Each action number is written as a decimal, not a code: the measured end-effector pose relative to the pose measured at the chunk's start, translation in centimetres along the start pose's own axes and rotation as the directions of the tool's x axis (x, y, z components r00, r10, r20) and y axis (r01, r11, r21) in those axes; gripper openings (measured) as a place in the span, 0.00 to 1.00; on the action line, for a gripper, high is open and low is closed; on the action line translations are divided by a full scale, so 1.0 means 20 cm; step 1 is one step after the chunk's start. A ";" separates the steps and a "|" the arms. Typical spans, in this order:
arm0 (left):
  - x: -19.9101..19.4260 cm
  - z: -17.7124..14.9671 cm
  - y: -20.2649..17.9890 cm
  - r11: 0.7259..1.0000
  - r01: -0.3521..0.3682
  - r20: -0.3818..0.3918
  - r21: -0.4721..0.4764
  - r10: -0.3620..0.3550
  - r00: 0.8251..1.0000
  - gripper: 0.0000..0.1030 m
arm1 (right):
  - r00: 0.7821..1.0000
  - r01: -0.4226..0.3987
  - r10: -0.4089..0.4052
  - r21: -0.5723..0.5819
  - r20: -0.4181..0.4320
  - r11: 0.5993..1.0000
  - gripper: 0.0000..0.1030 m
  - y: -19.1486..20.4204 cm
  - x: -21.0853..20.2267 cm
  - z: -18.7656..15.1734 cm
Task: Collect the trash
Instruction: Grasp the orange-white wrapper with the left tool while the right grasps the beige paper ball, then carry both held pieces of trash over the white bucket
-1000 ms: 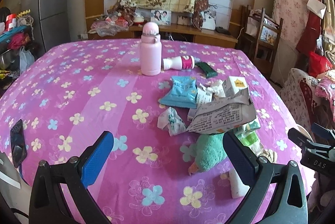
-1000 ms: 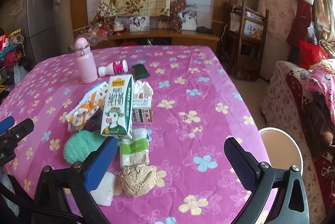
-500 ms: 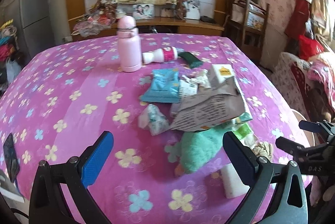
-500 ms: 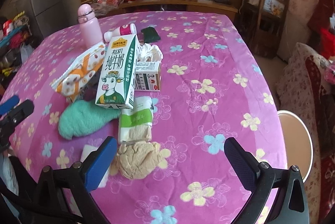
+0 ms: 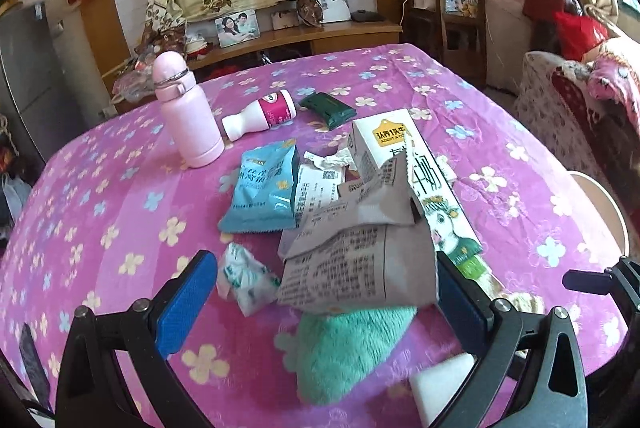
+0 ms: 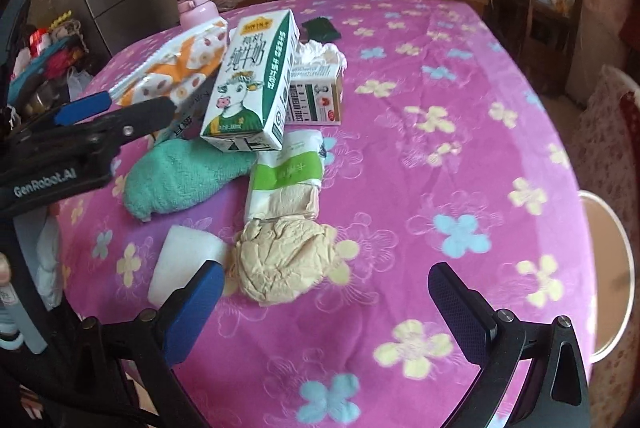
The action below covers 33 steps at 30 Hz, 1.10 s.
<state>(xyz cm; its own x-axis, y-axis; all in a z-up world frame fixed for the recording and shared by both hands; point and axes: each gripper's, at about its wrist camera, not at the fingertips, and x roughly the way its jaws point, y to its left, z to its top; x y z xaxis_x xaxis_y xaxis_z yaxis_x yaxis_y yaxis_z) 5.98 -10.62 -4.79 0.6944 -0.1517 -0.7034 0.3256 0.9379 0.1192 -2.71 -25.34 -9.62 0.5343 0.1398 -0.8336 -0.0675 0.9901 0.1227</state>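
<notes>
Between the blue pads of the left claw (image 5: 326, 290), whose jaws are closing from a wide spread, lie a small crumpled white-and-green wrapper (image 5: 246, 278) and the lower end of a grey printed snack bag (image 5: 356, 268); neither pad presses on anything yet. Just below that bag sits a teal plush cloth (image 5: 344, 352), with a white foam block (image 5: 438, 386) near the counter's front edge. Beyond the grey bag a milk carton (image 5: 400, 151) leans across the pile, beside a blue snack packet (image 5: 266, 187) and some crumpled receipts (image 5: 324, 179). Farther toward the back edge stand a pink flask (image 5: 186, 111), a toppled white yoghurt bottle (image 5: 262, 115) and a dark green pouch (image 5: 328, 106), all on the pink flowered counter (image 5: 100, 211).

Over the front part of the same counter the right claw (image 6: 324, 294) hangs released and empty, its jaws spread wide. A crumpled beige paper ball (image 6: 280, 258) lies just ahead of its left pad, touching a green-banded tissue pack (image 6: 290, 171). Behind these the milk carton (image 6: 254, 83) rests on the teal cloth (image 6: 180, 175), with a small printed box (image 6: 316, 95) to its right and an orange-patterned bag (image 6: 176, 65) to its left. A round white stool (image 6: 608, 280) stands off the counter's right edge.
</notes>
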 end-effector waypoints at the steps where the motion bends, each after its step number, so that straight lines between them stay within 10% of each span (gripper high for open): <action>1: 0.02 0.01 0.00 1.000 0.003 -0.006 0.000 -0.003 1.000 0.80 | 1.000 0.002 -0.001 -0.003 0.003 1.000 0.99 0.01 0.01 0.00; 4: 0.07 0.03 0.05 0.998 0.035 -0.061 -0.043 -0.037 0.997 0.37 | 1.000 -0.003 0.004 -0.011 0.010 1.000 0.83 0.02 0.03 0.01; 7: 0.09 0.04 0.11 0.996 0.038 -0.078 -0.083 -0.045 0.996 0.30 | 0.998 -0.069 0.069 0.003 -0.009 0.998 0.50 0.01 0.05 0.00; 10: 0.05 0.06 0.19 0.987 0.082 -0.084 -0.135 -0.094 0.992 0.24 | 0.993 -0.114 0.114 0.022 -0.002 0.993 0.40 0.00 0.05 -0.01; 21: -0.29 0.21 0.18 0.959 0.241 -0.006 -0.151 -0.245 0.970 0.23 | 0.986 -0.128 0.122 0.047 0.112 0.991 0.37 -0.13 -0.21 0.01; 33: -0.32 0.29 -0.59 0.900 0.436 -0.073 0.007 -0.434 0.898 0.24 | 0.976 0.161 -0.187 0.208 0.112 0.965 0.37 -0.62 -0.39 -0.09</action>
<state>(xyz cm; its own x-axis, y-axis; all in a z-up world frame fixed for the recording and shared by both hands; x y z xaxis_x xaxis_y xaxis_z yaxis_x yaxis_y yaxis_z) 1.45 -22.63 2.36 0.4357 -0.5206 -0.7342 0.5999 0.7761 -0.1943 -7.60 -38.70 -5.66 0.6285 -0.0493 -0.7763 0.1957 0.9759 0.0965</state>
